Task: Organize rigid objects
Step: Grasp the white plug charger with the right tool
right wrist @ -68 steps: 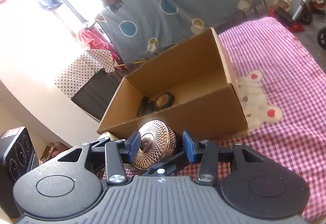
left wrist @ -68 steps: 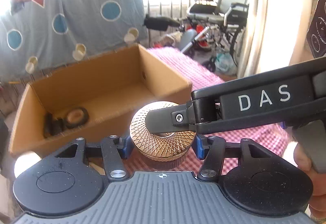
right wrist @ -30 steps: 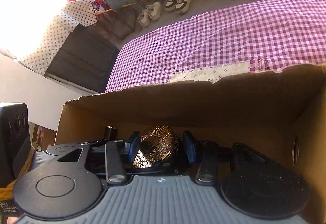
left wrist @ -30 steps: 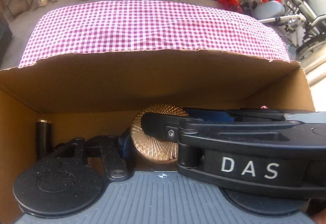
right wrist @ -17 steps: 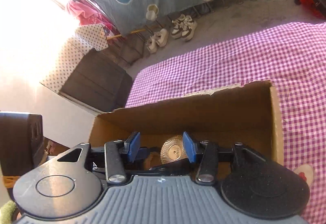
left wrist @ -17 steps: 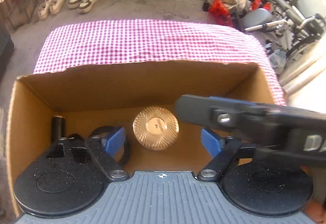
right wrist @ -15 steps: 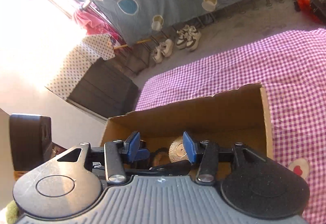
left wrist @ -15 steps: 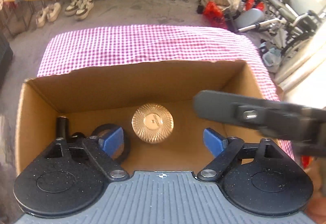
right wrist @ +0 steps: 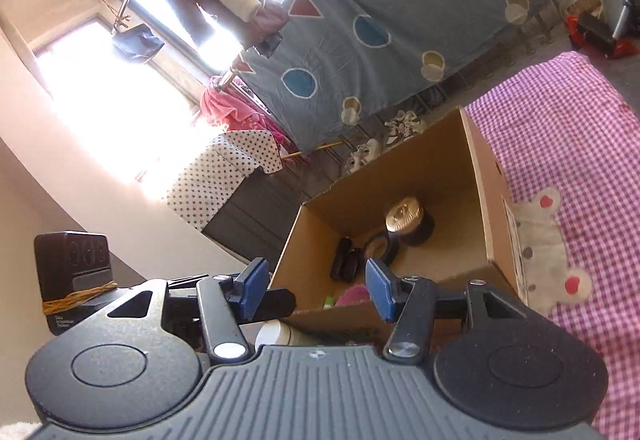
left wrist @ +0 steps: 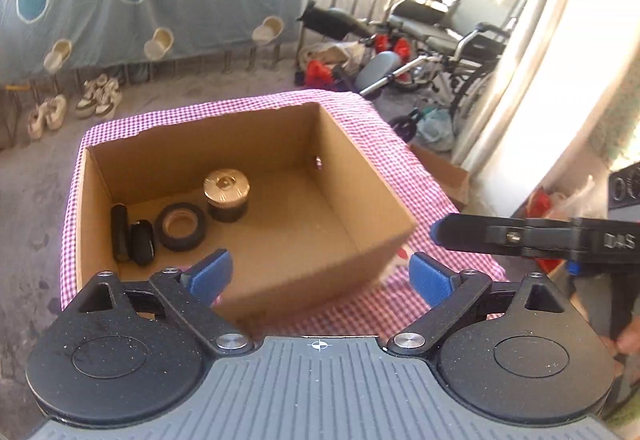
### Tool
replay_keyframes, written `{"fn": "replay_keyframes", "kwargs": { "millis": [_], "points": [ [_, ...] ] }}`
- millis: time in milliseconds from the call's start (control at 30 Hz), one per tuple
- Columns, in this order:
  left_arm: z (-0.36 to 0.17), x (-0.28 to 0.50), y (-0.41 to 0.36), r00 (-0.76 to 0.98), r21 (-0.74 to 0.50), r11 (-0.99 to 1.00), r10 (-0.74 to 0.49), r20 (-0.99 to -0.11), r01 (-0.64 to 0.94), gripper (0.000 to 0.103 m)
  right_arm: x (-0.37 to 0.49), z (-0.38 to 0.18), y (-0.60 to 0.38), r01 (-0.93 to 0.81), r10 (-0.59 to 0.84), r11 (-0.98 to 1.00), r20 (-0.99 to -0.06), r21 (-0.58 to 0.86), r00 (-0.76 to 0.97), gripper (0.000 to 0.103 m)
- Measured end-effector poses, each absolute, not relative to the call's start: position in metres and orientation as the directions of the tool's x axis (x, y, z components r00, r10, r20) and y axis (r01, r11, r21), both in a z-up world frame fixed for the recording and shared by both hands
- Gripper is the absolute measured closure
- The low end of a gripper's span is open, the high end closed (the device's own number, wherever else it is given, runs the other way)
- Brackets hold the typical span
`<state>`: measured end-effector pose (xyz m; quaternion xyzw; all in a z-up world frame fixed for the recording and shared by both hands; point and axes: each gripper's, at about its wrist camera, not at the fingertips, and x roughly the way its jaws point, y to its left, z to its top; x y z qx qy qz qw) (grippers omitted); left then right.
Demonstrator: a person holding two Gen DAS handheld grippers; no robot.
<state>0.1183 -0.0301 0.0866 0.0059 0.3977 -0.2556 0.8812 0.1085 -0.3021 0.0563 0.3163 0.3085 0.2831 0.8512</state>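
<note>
I count one cardboard box (left wrist: 372, 200), one gold-lidded jar (left wrist: 226, 195), one tape roll (left wrist: 181, 226), two small black things (left wrist: 132, 236).

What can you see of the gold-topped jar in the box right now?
The gold-topped jar is a short, round container with a shiny copper-gold lid, finely ridged with a small disc at its centre, over a dark, near-black body. It stands upright on the floor of the cardboard box, near the back wall, with nothing gripping it. A black ring-shaped roll lies close beside it; whether they touch is unclear. In the right wrist view it looks the same: lid up, standing free.
</note>
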Motion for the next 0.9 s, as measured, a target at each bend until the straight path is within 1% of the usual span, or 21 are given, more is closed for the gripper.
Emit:
{"fn": "replay_keyframes", "kwargs": {
  "millis": [167, 333, 400, 467, 500, 533, 600, 667, 733, 900],
  "points": [
    [0.052, 0.073, -0.031, 0.610, -0.143, 0.894, -0.400, -0.684, 0.426, 0.007, 0.092, 0.026, -0.286, -0.240, 0.665, 0.660, -0.405, 0.712, 0.627, 0.044],
    [0.013, 0.059, -0.040, 0.630, -0.080, 0.915, -0.333, -0.702, 0.395, 0.009, 0.093, 0.000, -0.262, -0.220, 0.690, 0.656, -0.455, 0.722, 0.563, 0.043],
    [0.001, 0.060, -0.043, 0.646, -0.048, 0.925, -0.299, -0.702, 0.376, 0.013, 0.098, -0.003, -0.252, -0.225, 0.695, 0.661, -0.470, 0.716, 0.544, 0.043],
    [-0.009, 0.063, -0.044, 0.660, -0.026, 0.930, -0.279, -0.698, 0.366, 0.022, 0.100, -0.005, -0.243, -0.240, 0.698, 0.668, -0.481, 0.705, 0.532, 0.043],
    [-0.015, 0.061, -0.042, 0.670, -0.010, 0.934, -0.263, -0.694, 0.357, 0.024, 0.102, -0.005, -0.239, -0.247, 0.698, 0.671, -0.483, 0.699, 0.528, 0.043],
    [-0.019, 0.064, -0.043, 0.674, -0.001, 0.937, -0.252, -0.695, 0.349, 0.028, 0.104, -0.006, -0.235, -0.253, 0.697, 0.676, -0.488, 0.692, 0.526, 0.043],
    [-0.027, 0.069, -0.043, 0.678, 0.003, 0.939, -0.245, -0.693, 0.343, 0.032, 0.110, -0.008, -0.227, -0.269, 0.686, 0.697, -0.508, 0.665, 0.520, 0.043],
    [-0.035, 0.071, -0.042, 0.687, 0.016, 0.942, -0.232, -0.688, 0.334, 0.040, 0.116, -0.011, -0.216, -0.292, 0.668, 0.727, -0.541, 0.621, 0.512, 0.044],
    [-0.040, 0.074, -0.043, 0.701, 0.036, 0.947, -0.211, -0.681, 0.320, 0.040, 0.125, -0.014, -0.207, -0.309, 0.660, 0.741, -0.565, 0.595, 0.495, 0.044],
    [-0.051, 0.083, -0.042, 0.704, 0.035, 0.959, -0.182, -0.686, 0.282, 0.043, 0.147, -0.024, -0.198, -0.335, 0.682, 0.727, -0.572, 0.599, 0.457, 0.048]
  ]
}}
